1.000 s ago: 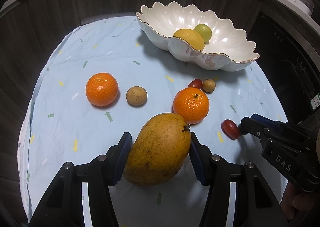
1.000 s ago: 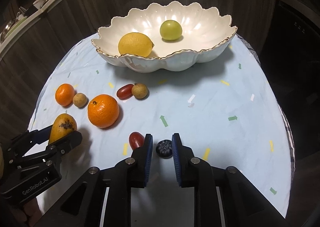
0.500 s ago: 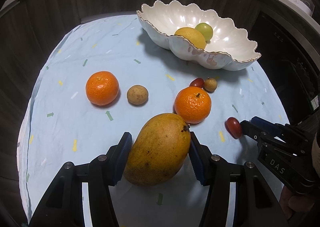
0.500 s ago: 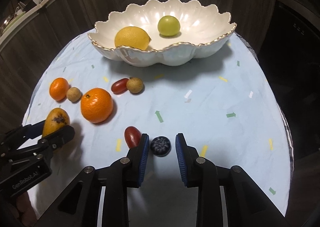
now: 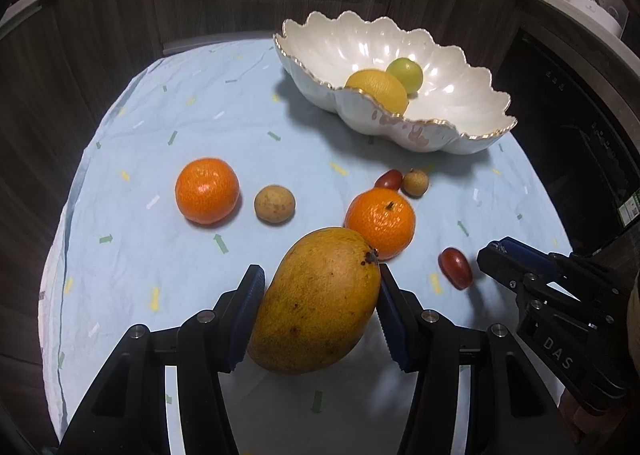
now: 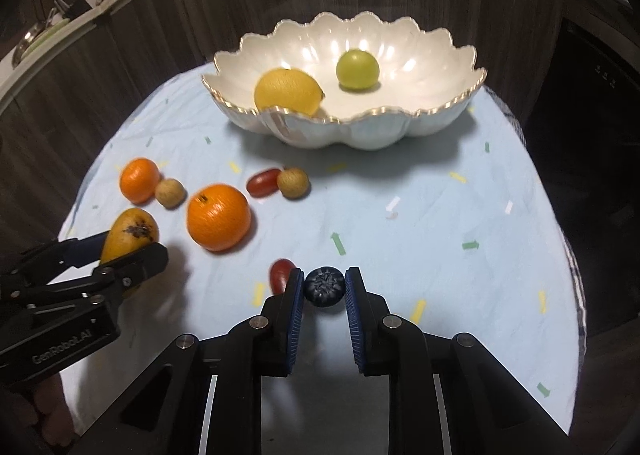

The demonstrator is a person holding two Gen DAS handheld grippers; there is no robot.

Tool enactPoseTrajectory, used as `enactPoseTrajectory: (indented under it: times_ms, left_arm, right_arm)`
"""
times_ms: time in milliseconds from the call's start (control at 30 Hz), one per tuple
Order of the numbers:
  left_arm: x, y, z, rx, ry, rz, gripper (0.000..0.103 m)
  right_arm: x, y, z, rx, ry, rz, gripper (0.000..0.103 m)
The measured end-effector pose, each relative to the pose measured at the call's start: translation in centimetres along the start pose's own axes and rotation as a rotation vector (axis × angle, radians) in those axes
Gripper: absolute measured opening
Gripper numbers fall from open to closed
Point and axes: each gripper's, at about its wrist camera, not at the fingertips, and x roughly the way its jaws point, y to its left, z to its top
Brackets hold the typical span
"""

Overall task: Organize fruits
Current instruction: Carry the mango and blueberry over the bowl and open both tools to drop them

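Observation:
My left gripper (image 5: 320, 273) is shut on a large yellow mango (image 5: 320, 303) at the near left of the pale blue cloth (image 5: 168, 263). In the right wrist view the mango (image 6: 134, 227) shows between the left gripper's fingers (image 6: 132, 243). My right gripper (image 6: 324, 277) is shut on a small dark blueberry (image 6: 325, 286), with a pad on each side. A white scalloped bowl (image 6: 348, 117) at the back holds a lemon (image 6: 288, 89) and a green round fruit (image 6: 357, 69).
Loose on the cloth lie two oranges (image 6: 219, 217) (image 6: 139, 179), two brown longans (image 6: 170, 193) (image 6: 294, 183) and two small red fruits (image 6: 263, 182) (image 6: 281, 273), one just left of my right gripper. Dark wood panels ring the round table.
The right gripper's jaws stood wider around the blueberry half a second ago and have now closed onto it. The left gripper and mango have not moved.

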Motion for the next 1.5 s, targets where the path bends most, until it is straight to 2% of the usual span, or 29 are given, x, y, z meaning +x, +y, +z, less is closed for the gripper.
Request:
enactPoseTrajectory:
  times_ms: [267, 633, 1033, 1500]
  left_arm:
    - [-1.5, -0.6, 2.0, 0.002, -0.05, -0.029, 0.053]
    - [-2.5, -1.2, 6.1, 0.004, -0.111, -0.095, 0.049]
    - [-0.8, -3.0, 11.7, 0.062, -0.172, -0.109, 0.047]
    - [2.3, -3.2, 15.6, 0.093, -0.173, -0.097, 0.047]
  right_arm:
    - [-2.5, -0.1, 1.9, 0.011, -0.061, 0.02, 0.022]
    - [-4.4, -1.6, 5.8, 0.03, -0.146, -0.001, 0.022]
    - [-3.8, -3.7, 10.0, 0.057, -0.217, -0.015, 0.021]
    - [-1.0, -5.0, 12.5, 0.075, -0.198, -0.03, 0.022]
